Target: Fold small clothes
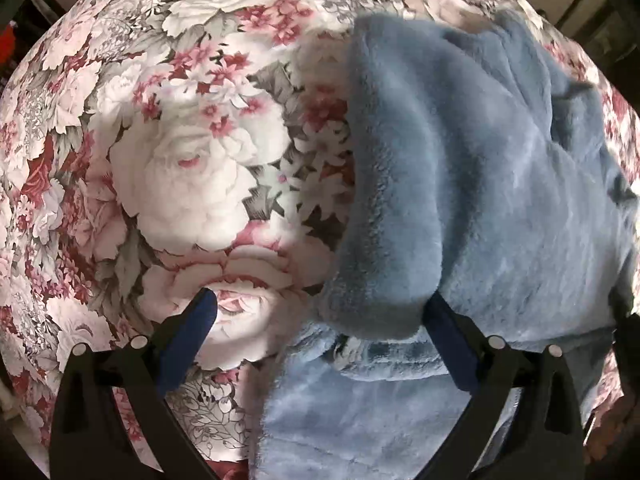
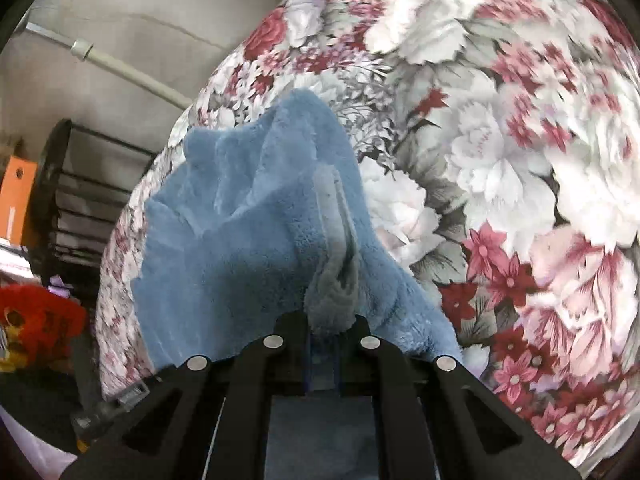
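Blue fleece garment [image 1: 480, 184] is seen lying on a floral cloth [image 1: 180, 160] in pink, white & grey, which covers the whole work surface. In the left wrist view, the left gripper [image 1: 320, 304] is held wide, its two blue-padded fingers [image 1: 200, 320] well apart. W/ the left finger over bare floral cloth, the right finger is tucked under a thick rolled fold of the fleece. Most of the garment is spread ahead & to the right of this gripper; a flatter layer is seen between the fingers, close to the camera. No pinch is seen here, so nothing is gripped by the left.

In the right wrist view, the right gripper [image 2: 332, 320] is closed tight on a bunched edge of the blue fleece garment [image 2: 240, 220]. A greyish tuft of it is squeezed up between the pads. From there, the fabric is drawn up in a peaked, tented shape, ahead & to the left of the gripper. Floral cloth [image 2: 520, 160] fills the right side. Beyond its edge on the left, a pale pipe [image 2: 132, 72], a dark rack [image 2: 80, 184], an orange box [image 2: 18, 200] & a red item [image 2: 40, 316] are visible.
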The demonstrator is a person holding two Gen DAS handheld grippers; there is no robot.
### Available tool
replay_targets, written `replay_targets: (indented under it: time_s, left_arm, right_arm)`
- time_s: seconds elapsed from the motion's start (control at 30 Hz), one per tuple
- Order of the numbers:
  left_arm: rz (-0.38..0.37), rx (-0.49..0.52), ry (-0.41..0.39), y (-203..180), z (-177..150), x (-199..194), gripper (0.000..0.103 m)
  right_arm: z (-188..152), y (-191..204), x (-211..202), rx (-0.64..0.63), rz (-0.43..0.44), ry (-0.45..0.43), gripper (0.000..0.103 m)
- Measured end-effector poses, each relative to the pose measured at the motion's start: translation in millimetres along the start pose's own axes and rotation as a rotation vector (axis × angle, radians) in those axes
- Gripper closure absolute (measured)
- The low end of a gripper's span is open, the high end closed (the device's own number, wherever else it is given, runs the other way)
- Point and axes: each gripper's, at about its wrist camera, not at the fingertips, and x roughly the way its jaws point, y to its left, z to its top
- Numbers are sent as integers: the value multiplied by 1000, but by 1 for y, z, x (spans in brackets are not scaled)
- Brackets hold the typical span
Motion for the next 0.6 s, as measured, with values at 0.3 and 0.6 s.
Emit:
replay_targets:
  time_s: [0.3,0.6]
  left_arm:
    - [8,8,-298,0,4,-79,5]
    - [131,190,-134,-50,11,11,4]
  right_arm:
    - [5,39,-58,-171,-60,-279,82]
    - [12,37,28,-215,-23,-35,87]
